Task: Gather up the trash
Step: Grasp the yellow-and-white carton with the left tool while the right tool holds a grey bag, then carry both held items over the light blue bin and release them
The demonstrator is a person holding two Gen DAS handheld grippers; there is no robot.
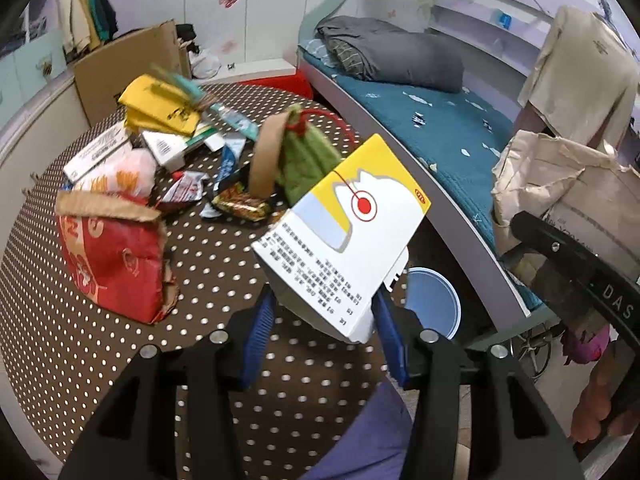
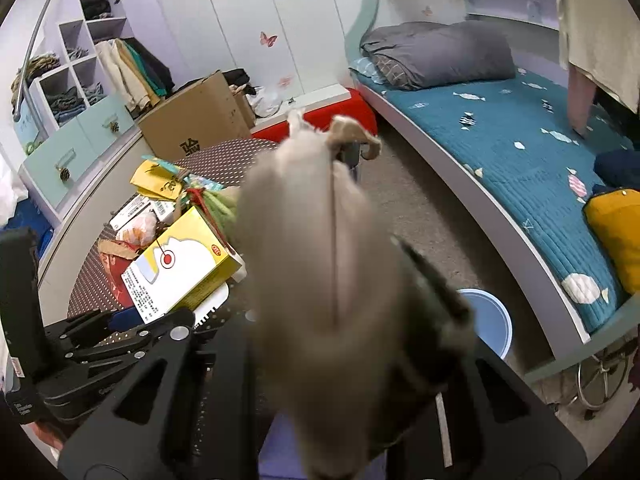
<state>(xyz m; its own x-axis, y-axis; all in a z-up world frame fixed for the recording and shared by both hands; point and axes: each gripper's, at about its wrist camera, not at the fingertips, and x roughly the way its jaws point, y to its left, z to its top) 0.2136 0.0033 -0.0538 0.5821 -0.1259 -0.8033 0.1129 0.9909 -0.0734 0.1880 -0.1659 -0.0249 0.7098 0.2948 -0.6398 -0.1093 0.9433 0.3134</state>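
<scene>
The left gripper (image 1: 324,316) is sitting closest to the lens, its blue-lined jaws clamping the lower end of a yellow and white carton (image 1: 340,236), which is tilting up toward 1 o'clock above the polka-dot counter (image 1: 224,264). The right gripper (image 2: 356,400) is pinching a beige cloth bag (image 2: 320,280) between narrow jaws; the bag is hanging so close to that lens that it is blocking most of the middle of the view and hiding the jaw tips.

Past the carton, at 9 o'clock in the left view, a torn red paper bag (image 1: 116,264) is slumping on the counter. Farther out, toward 11 o'clock, a heap of trash is lying together: snack wrappers (image 1: 240,204), a green cloth pouch (image 1: 308,160) with a brown paper strip (image 1: 266,156) leaning across it, white boxes (image 1: 168,148) and yellow packets (image 1: 160,104) at the back.

Off the counter edge at 3 o'clock, a blue bucket (image 1: 434,300) is standing on the floor, half hidden behind the carton. Beyond it the bed (image 1: 440,128) with a teal cover is curving away, a grey duvet (image 1: 396,52) folded at its head. At 11 o'clock a cardboard box (image 1: 128,64) is standing behind the counter.
</scene>
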